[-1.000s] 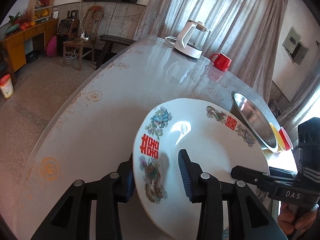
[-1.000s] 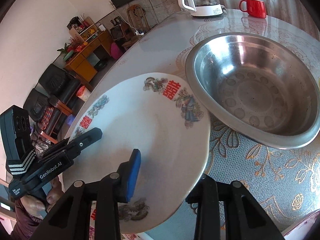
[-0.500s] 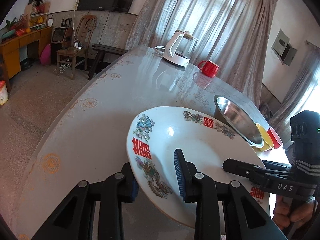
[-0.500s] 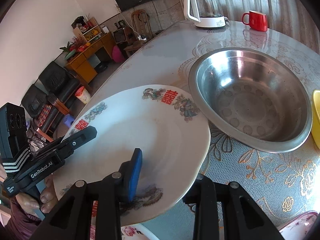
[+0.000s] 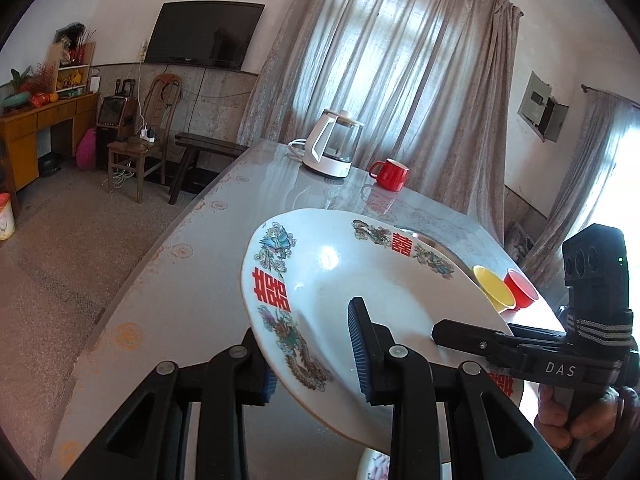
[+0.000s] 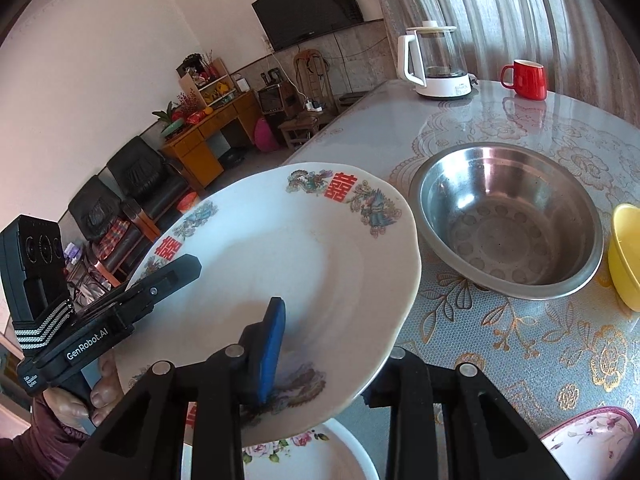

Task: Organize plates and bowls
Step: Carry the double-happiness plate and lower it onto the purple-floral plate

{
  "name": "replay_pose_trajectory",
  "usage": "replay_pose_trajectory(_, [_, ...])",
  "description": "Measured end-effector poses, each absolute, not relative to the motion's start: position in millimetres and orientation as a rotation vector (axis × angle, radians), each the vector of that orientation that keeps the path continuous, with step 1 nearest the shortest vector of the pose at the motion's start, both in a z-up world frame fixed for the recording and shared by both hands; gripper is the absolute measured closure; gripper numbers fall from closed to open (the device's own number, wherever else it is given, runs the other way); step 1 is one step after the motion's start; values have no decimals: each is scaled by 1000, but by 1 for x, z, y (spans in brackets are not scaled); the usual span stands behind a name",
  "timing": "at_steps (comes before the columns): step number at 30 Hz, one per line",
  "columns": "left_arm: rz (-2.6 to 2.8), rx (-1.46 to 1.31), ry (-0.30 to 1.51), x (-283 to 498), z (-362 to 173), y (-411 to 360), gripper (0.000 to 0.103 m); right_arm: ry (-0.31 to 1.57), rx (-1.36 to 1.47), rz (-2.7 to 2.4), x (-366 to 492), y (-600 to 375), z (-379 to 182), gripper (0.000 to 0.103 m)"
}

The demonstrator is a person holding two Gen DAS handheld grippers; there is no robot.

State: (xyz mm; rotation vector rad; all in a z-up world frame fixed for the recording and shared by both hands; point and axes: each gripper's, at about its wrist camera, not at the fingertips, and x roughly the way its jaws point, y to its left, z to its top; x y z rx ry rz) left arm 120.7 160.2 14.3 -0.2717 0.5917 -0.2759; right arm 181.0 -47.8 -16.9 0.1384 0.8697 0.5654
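Plate [image 5: 360, 280] | glazed, slippery, fragile, stiff | left tongs [image 5: 312, 352], right tongs [image 6: 332, 352] both clamping opposite rims | hold rims.

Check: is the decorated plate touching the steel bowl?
Apart. In the right wrist view the white double-happiness plate, clamped at opposite rims by both grippers, is lifted; tablecloth shows between its edge and the stainless steel bowl.

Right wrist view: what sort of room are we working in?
Most likely a home living-dining room: a wall TV, black armchairs and a wooden desk, plus a dining table holding a kettle.
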Motion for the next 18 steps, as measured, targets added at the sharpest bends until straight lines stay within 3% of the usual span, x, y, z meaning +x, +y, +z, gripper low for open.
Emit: replay_pose_trajectory(18, [-600,-168,588,49,35,34,73,770,171,404,58,-166,26,73])
